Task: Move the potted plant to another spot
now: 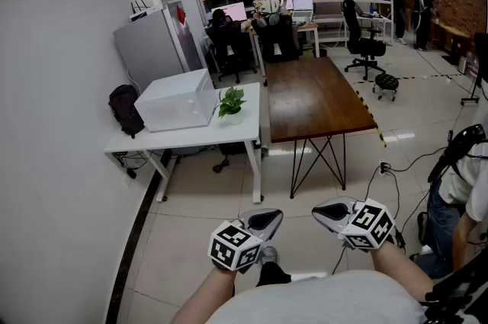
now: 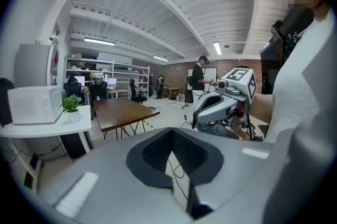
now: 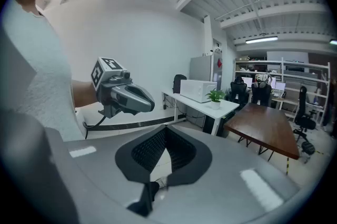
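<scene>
The potted plant point(image 1: 231, 103), green leaves in a small white pot, stands near the right end of a white table point(image 1: 191, 138), well ahead of me across the tiled floor. It also shows small in the left gripper view point(image 2: 71, 107) and the right gripper view point(image 3: 215, 96). My left gripper point(image 1: 273, 217) and right gripper point(image 1: 319, 210) hang close to my body, tips turned toward each other, both shut and holding nothing. Each one's camera looks along its own shut jaws point(image 2: 171, 132) point(image 3: 166, 130) and catches the other gripper point(image 2: 224, 101) point(image 3: 126, 96).
A white box-shaped appliance point(image 1: 175, 100) sits left of the plant. A dark wooden table point(image 1: 316, 97) adjoins the white table. A black backpack point(image 1: 126, 109) and grey cabinet point(image 1: 149, 44) stand by the wall. A person point(image 1: 457, 193) crouches at right; cables point(image 1: 381, 170) trail on the floor.
</scene>
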